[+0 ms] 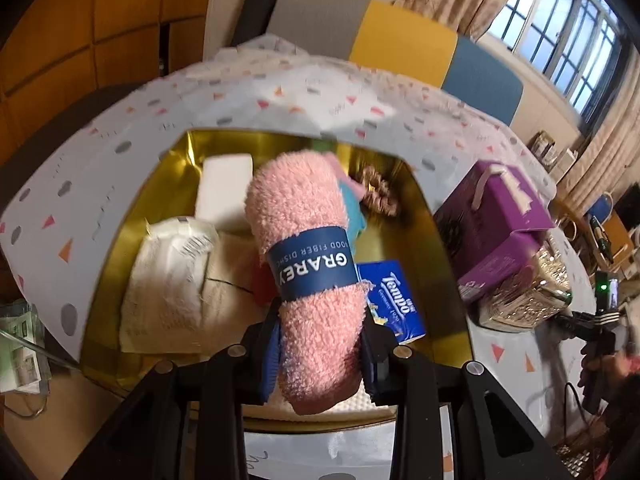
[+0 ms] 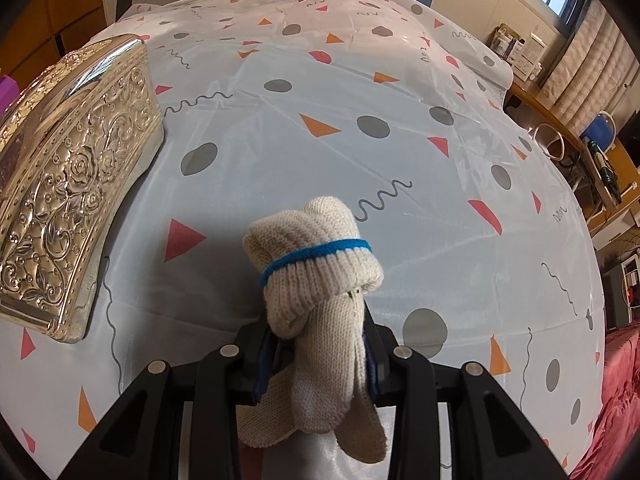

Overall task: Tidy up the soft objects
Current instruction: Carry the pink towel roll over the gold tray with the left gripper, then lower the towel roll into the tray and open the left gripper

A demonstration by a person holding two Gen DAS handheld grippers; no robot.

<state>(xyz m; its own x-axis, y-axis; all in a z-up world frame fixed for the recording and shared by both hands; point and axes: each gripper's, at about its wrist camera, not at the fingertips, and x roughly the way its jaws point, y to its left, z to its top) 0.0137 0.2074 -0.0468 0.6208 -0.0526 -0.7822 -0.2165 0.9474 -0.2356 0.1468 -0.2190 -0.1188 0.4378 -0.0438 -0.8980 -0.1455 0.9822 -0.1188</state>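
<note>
My left gripper is shut on a rolled pink dishcloth with a dark blue paper band, held over an open box with a gold lining. Inside the box lie a white block, a white wrapped pack, a cream cloth, a blue tissue pack, a brown scrunchie and more cloths. In the right wrist view my right gripper is shut on a bundled cream knit glove with a blue-edged cuff, above the patterned tablecloth.
An ornate silver box stands at the left of the right wrist view, also the silver box beside a purple carton to the right of the gold box. A chair back stands behind the table. Shelves and clutter line the right wall.
</note>
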